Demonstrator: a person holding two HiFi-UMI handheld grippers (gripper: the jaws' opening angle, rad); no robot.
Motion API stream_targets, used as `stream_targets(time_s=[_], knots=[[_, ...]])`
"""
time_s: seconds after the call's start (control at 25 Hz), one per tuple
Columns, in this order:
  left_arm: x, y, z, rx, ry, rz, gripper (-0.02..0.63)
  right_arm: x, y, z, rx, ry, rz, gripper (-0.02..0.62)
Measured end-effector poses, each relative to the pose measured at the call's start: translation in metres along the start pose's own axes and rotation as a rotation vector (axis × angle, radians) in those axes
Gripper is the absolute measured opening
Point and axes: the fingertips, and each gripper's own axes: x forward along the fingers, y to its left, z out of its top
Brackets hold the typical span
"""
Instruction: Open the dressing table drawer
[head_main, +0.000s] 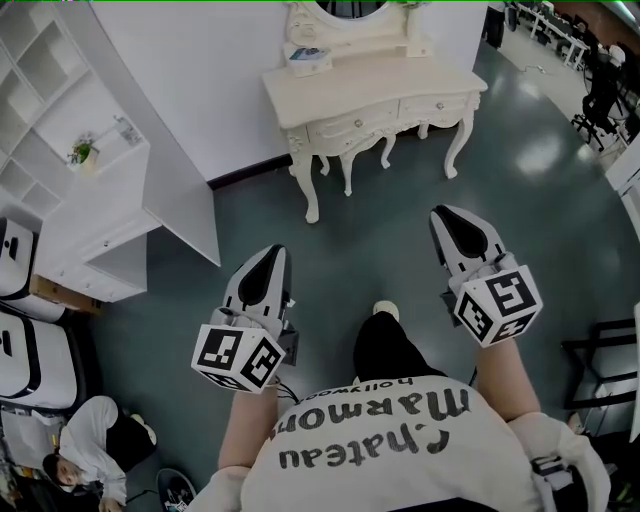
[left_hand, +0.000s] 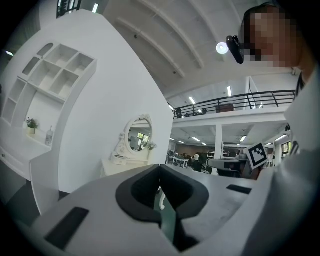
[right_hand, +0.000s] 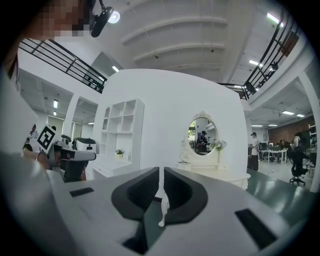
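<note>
Head view: the left claw (head_main: 268, 262) and the right claw (head_main: 455, 228) are both held out level over bare floor (head_main: 400, 250), each with its jaws together and nothing between them. The left gripper view and the right gripper view agree, showing the left claw (left_hand: 160, 170) and the right claw (right_hand: 161, 172) with their dark pads meeting at the tip.

The dressing table (head_main: 370, 85) stands well apart from both, at about 1 o'clock from the left claw and 11 o'clock from the right. Its long axis runs roughly 9 to 3 across the view, and its front faces 6 o'clock, towards the person. Two drawer fronts sit side by side under the top, the left drawer (head_main: 350, 125) and the right drawer (head_main: 437, 105), and both look shut. I judge the right claw nearer, lying almost straight below the right drawer; the task does not say which one is meant.

The counter top is bare apart from a small box (head_main: 305, 55) at its 10 o'clock corner and the mirror (head_main: 350, 8) at the back, against a white wall (head_main: 200, 70). A white shelf unit (head_main: 90, 150) stands at 9 o'clock. The floor is dark, glossy and clear between claws and table.
</note>
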Motion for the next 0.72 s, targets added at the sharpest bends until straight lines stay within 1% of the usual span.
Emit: stream_targets(time_s=[0.24,0.52,0.72], knots=[[0.01,0.009,0.01,-0.004,-0.042,0.0,0.023,0.02,-0.001,0.004,-0.001,-0.023,0.032,0.046],[0.034,0.019,0.017,0.009,-0.063,0.018,0.023,0.052,-0.021,0.005,0.017,-0.038,0.061,0.046],[0.063,0.031,0.028,-0.002,-0.086,0.043,0.023,0.088,-0.037,0.017,0.007,-0.047,0.11,0.046]])
